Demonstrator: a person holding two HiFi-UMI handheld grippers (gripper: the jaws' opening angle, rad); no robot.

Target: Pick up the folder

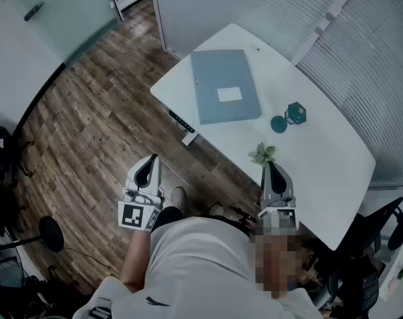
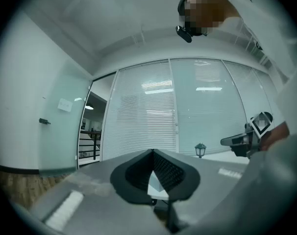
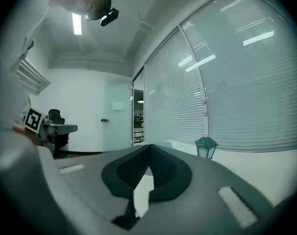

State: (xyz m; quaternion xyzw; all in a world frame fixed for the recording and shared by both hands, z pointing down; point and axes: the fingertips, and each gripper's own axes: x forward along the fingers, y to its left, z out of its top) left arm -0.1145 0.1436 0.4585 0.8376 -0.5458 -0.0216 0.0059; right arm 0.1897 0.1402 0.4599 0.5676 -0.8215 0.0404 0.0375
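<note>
The flat blue-grey folder (image 1: 225,87) is closed, so what is inside cannot be seen. It lies on the white tabletop (image 1: 321,158), near the far corner, with a white label facing up. Its long side runs away from the person, tilted a little.

The left gripper (image 1: 151,159) hangs over the brown wooden floor (image 1: 102,125). Its fingers are squeezed together with nothing in them. The right gripper (image 1: 268,167) is at the near edge of the tabletop, just beside a small green plant (image 1: 263,154). Its fingers are together and empty too. Both are well away from the folder. A little teal lantern (image 1: 296,113) stands to the folder's right.
</note>
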